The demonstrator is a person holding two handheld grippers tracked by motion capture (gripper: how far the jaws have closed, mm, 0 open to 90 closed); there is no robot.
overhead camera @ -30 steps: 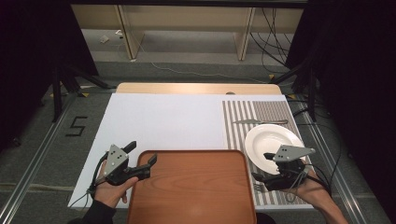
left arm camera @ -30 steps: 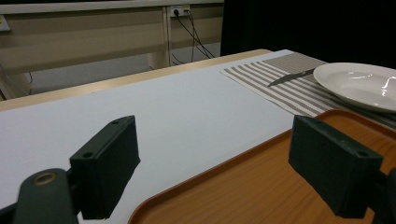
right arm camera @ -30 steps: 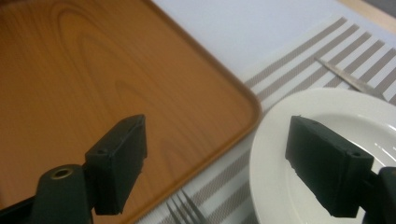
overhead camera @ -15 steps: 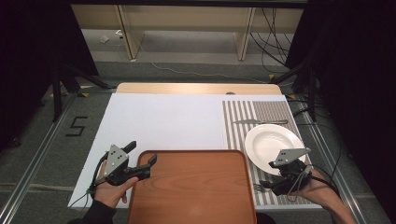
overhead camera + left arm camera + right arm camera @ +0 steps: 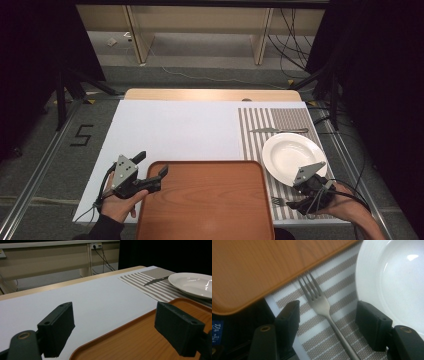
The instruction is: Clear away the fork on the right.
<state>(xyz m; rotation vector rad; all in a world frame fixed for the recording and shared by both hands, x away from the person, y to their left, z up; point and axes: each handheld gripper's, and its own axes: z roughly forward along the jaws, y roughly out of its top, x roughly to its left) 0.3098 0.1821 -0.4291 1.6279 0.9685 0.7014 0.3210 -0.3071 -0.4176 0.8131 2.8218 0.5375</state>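
Observation:
A metal fork (image 5: pixel 322 306) lies on the striped placemat (image 5: pixel 255 140), between the brown tray (image 5: pixel 205 200) and the white plate (image 5: pixel 294 157). My right gripper (image 5: pixel 328 306) is open, one jaw on each side of the fork's neck, not touching it. In the high view the right gripper (image 5: pixel 294 198) is low at the table's near right, with the fork's tines (image 5: pixel 276 201) showing to its left. The left gripper (image 5: pixel 151 164) is open over the tray's near-left corner, holding nothing. In the left gripper view its jaws (image 5: pixel 114 307) straddle the tray's rim (image 5: pixel 120 330).
A knife (image 5: pixel 277 130) lies on the placemat beyond the plate. The white table top (image 5: pixel 175 130) stretches behind the tray. The table's near edge is close under the right gripper. A shelf unit (image 5: pixel 200 25) and cables stand on the floor beyond the table.
My right gripper has moved from over the plate's near rim toward the near edge, coming down around the fork. The left gripper has stayed in place.

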